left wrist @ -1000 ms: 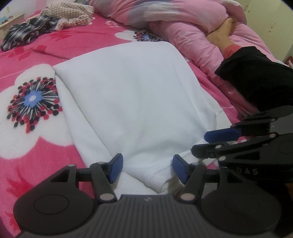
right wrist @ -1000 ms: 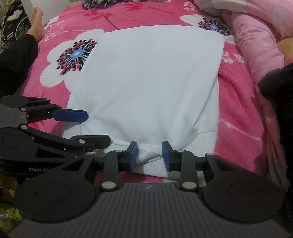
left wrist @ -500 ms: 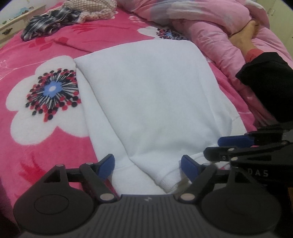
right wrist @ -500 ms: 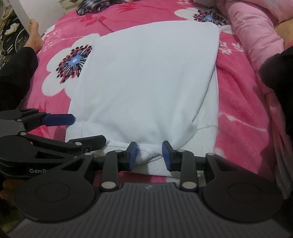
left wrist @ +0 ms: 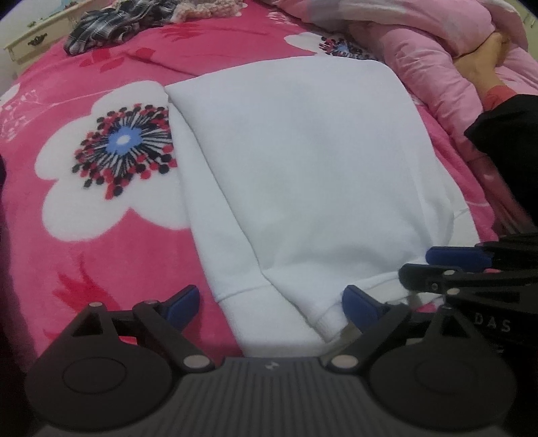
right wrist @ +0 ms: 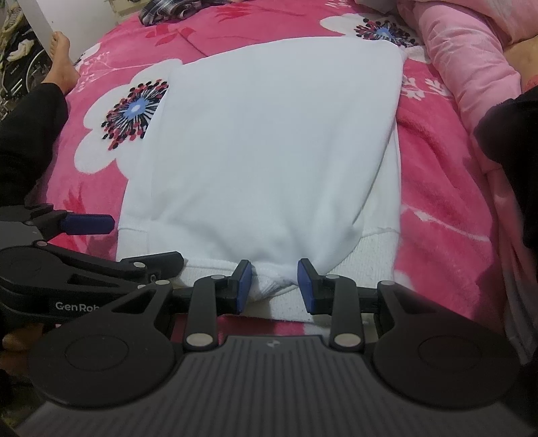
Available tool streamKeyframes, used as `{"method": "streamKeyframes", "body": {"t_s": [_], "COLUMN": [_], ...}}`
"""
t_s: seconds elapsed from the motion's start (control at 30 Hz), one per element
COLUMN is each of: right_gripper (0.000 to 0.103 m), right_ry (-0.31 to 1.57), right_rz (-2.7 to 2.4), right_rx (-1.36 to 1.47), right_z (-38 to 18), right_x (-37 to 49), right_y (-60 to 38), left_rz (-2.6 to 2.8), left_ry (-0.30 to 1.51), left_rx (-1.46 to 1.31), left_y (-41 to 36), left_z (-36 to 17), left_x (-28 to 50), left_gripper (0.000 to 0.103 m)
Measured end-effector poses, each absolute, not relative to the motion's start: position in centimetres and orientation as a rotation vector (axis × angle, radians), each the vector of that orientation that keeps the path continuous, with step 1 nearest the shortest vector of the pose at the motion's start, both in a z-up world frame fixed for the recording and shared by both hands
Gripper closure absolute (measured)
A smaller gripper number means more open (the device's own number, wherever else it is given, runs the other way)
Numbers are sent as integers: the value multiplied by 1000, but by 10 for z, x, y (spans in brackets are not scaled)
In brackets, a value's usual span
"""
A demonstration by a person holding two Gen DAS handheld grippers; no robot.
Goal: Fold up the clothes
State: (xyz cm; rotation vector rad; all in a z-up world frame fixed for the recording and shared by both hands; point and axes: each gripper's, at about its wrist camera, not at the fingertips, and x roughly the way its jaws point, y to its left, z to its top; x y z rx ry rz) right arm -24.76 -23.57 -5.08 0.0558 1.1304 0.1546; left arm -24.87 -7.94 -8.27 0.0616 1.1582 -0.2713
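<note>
Black tongs (right wrist: pixel 273 285), blue pads (right wrist: pixel 242 285), silver pivot screws, white "GenRob" lettering; black trousers (right wrist: pixel 30 134).

You see a plain white garment (left wrist: pixel 302 174) lying on your hot-pink blanket (left wrist: pixel 101 262), which is printed with big white flowers with blue, black and red centres. Far left lies a black-and-white checked cloth (left wrist: pixel 101 25); far right, a pale pink quilt (left wrist: pixel 420 57). Your gripper pads (right wrist: pixel 242 285) are blue.

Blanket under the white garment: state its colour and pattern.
The blanket is bright pink with large white flowers, their centres blue, black and red; clearest in the left wrist view.
</note>
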Motion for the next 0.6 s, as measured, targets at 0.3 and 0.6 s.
{"method": "streamKeyframes", "body": {"t_s": [0.3,0.6], "right_gripper": [73,73], "right_ry": [1125,1121], "right_rz": [156,160], "right_rx": [49,39], "right_z": [-51,-51], "right_x": [-249,-251], "right_y": [-234,-233], "left_rz": [-236,-211], "left_ry": [1146,1140], "left_rx": [94,117], "left_y": [-83,-85], "left_z": [-79,-78], "left_x": [-252,-254], "left_gripper": [10,10]}}
